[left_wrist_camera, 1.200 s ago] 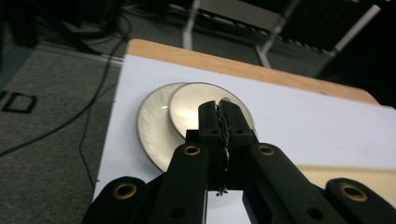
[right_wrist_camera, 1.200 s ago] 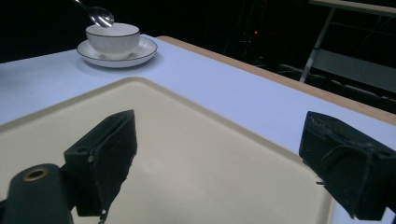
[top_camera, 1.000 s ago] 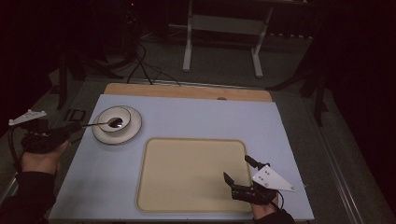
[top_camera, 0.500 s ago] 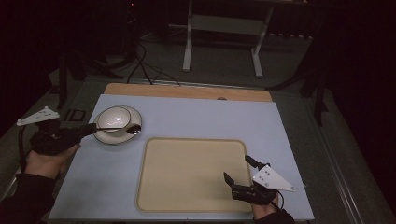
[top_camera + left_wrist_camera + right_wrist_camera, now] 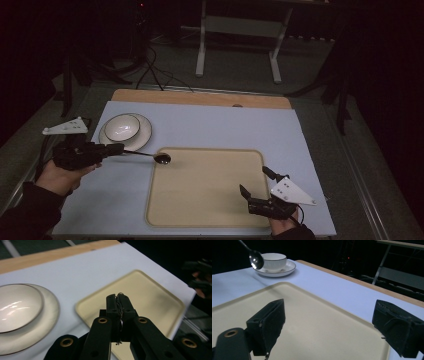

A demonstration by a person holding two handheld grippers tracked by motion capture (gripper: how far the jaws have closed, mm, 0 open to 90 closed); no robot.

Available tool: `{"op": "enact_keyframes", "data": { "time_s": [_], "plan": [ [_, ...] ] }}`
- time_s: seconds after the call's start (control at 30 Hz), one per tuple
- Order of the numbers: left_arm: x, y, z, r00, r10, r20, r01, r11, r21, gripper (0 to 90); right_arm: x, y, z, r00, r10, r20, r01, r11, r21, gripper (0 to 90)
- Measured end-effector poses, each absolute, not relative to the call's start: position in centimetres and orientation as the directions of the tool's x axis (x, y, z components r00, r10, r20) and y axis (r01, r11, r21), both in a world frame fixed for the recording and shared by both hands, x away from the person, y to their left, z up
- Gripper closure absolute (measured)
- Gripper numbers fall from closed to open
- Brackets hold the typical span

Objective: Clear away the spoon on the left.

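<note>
Spoon (image 5: 161, 158) over tray (image 5: 210, 210) corner | left hand-held gripper (image 5: 114, 149) grasping it | right (image 5: 254, 183) released

No text, label, brand, number or sign can be read anywhere in these views.

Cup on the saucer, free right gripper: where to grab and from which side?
Pinch the cup by its rim from above, one finger inside, one outside. It stands upright and open on the saucer, and I see no handle. Come from the tray side, clear of the spoon.
</note>
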State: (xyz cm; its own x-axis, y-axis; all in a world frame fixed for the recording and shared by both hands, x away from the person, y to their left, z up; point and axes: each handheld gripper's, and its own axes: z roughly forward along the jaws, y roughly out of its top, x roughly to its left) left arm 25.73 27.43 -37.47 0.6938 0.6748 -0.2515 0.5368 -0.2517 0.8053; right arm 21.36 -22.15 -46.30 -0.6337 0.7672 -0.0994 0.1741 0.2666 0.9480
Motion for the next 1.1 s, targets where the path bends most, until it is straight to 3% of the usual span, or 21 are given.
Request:
{"op": "enact_keyframes", "data": {
  "time_s": [0.5,1.1],
  "plan": [
    [26.3,23.1,-37.7,0.823,0.508,-0.253,0.508,-0.46,0.728,89.4,21.3,-22.2,-46.3,-0.635,0.766,-0.098,0.173,0.266,0.948,11.5],
    [27.3,18.0,-39.2,0.885,0.369,-0.284,0.465,-0.651,0.6,89.3,21.4,-22.3,-46.3,-0.638,0.764,-0.098,0.174,0.267,0.948,11.5]
  ]
}}
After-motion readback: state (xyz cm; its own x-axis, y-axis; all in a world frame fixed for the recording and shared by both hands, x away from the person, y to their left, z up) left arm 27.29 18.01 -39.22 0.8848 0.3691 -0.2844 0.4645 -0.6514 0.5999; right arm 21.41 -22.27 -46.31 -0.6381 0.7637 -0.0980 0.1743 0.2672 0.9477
